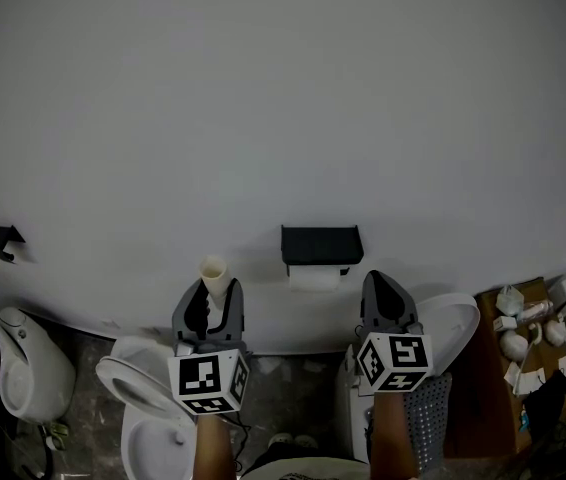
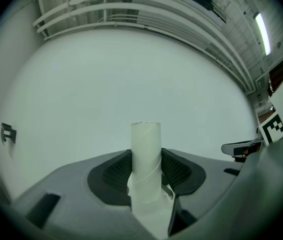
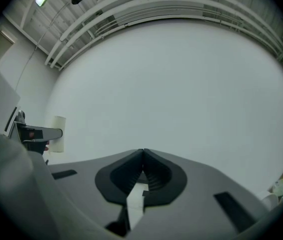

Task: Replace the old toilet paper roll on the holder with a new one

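On the pale wall hangs a black toilet paper holder (image 1: 321, 245), and a white roll (image 1: 315, 279) sits just under its cover. My left gripper (image 1: 213, 293) is held left of the holder, shut on an empty cardboard tube (image 1: 213, 272) that stands upright and sticks out above the jaws. In the left gripper view the tube (image 2: 145, 159) fills the gap between the pads of that gripper (image 2: 146, 171). My right gripper (image 1: 384, 286) is just right of the holder, shut with nothing in it; its jaws (image 3: 142, 153) meet at the tip. Both point level at the wall.
A white toilet (image 1: 148, 413) stands below the left gripper, and another white fixture (image 1: 28, 368) is at the far left. A small black bracket (image 1: 3, 238) is on the wall to the left. At right are a raised toilet seat (image 1: 455, 326) and a wooden surface (image 1: 488, 368) with several small items.
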Demonstrator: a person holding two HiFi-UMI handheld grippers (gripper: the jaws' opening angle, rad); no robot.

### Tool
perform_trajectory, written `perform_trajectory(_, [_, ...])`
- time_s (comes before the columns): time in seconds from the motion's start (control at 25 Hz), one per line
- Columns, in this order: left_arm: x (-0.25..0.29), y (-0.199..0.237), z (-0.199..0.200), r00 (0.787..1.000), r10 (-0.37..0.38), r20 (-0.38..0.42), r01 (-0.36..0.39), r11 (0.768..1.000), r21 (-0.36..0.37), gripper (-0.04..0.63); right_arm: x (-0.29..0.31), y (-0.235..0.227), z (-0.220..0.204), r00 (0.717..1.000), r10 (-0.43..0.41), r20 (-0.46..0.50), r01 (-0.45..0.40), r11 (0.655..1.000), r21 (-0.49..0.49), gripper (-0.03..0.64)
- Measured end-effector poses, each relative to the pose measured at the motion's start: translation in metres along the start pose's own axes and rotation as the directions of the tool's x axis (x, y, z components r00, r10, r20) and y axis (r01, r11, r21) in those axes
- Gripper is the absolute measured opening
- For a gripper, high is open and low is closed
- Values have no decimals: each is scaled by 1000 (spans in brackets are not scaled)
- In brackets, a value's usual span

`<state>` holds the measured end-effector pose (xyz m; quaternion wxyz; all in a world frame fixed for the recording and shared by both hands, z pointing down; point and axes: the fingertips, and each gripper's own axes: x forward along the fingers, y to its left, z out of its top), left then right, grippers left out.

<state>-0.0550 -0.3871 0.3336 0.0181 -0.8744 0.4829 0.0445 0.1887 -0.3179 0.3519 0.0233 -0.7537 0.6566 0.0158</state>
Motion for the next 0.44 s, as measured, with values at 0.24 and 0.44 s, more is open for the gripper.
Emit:
perform_trajectory(0.24, [3, -3, 0, 1000, -5, -1, 5, 1000, 2, 182, 0, -3, -1, 1000, -8, -3, 8, 1000, 3, -8])
perform_trajectory(0.44, [5, -3, 1, 1000, -6, 0, 6, 1000, 6, 181, 1, -4, -1, 1000, -11, -5, 11, 1000, 4, -8])
